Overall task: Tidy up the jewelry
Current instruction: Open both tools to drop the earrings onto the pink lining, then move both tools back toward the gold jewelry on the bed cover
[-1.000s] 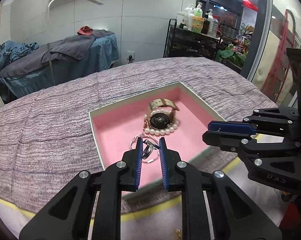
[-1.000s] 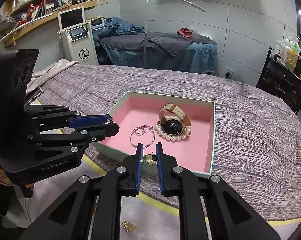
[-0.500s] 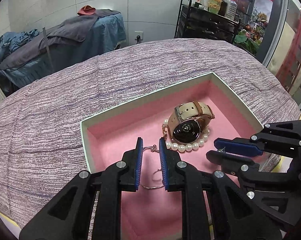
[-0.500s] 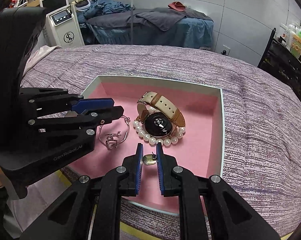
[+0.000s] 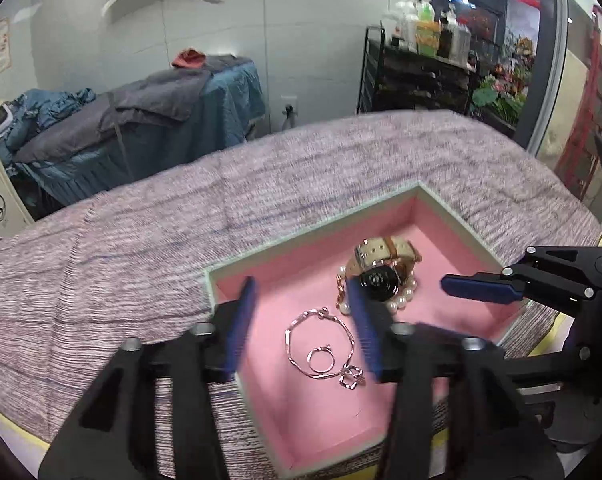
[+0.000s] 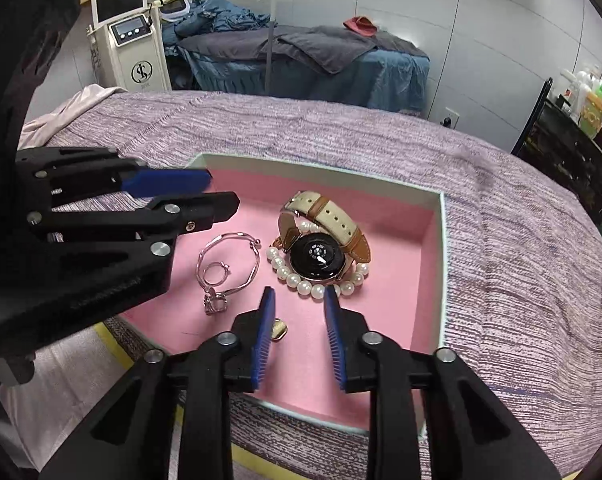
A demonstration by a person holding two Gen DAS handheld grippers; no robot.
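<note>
A pink-lined jewelry box [image 5: 441,204] [image 6: 442,240] sits on the purple bedspread. In it lie a watch with a beige strap [image 5: 379,268] [image 6: 321,240] on a pearl bracelet [image 5: 401,300] [image 6: 301,286], a silver chain bracelet [image 5: 321,342] [image 6: 229,264] with a small ring [image 5: 320,358] [image 6: 215,272] inside it, and a small gold piece [image 6: 279,329]. My left gripper [image 5: 305,324] [image 6: 217,192] is open above the silver bracelet. My right gripper [image 6: 299,330] [image 5: 477,286] is open over the box's near part, the gold piece lying beside its left finger.
The purple striped bedspread [image 5: 141,248] [image 6: 521,240] covers the surface around the box. A yellow edge strip [image 6: 113,344] runs along the near side. A massage bed with blue covers [image 5: 149,120], a black shelf with bottles [image 5: 421,64] and a white machine [image 6: 129,52] stand behind.
Both grippers have opened. The left let go of the silver bracelet and ring, the right let go of the gold piece; all now lie on the pink lining.
</note>
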